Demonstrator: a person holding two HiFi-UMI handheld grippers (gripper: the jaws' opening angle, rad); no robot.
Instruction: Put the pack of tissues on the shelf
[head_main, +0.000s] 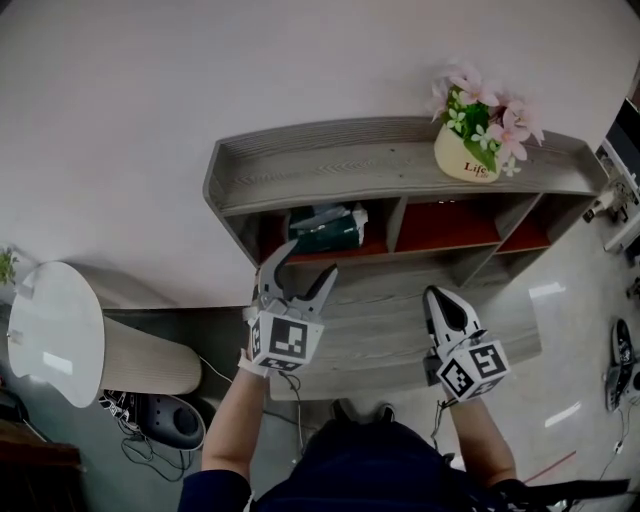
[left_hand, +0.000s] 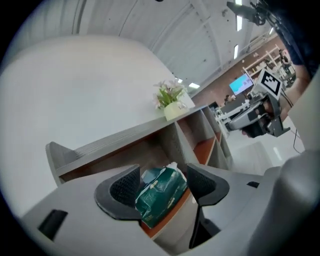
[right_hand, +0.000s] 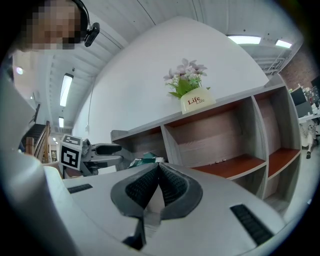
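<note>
Green and crinkled, the pack of tissues (head_main: 325, 228) was seen lying in the leftmost compartment of the shelf (head_main: 330, 165). It was set slightly askew on the red-brown floor near the front edge, with a white sheet showing at its top. The left gripper (head_main: 310, 262) was held just in front of that compartment with its jaws spread wide. In the left gripper view the pack was framed between them but untouched by the pads, so it was judged to have been released and the placing as good as done. The right gripper (head_main: 440, 300) was held before the middle compartment, jaws pressed together on nothing, apparently parked clear of the work. A pot of pink flowers (head_main: 468, 150) was stood toward the right end of the top board, well apart from the pack.
</note>
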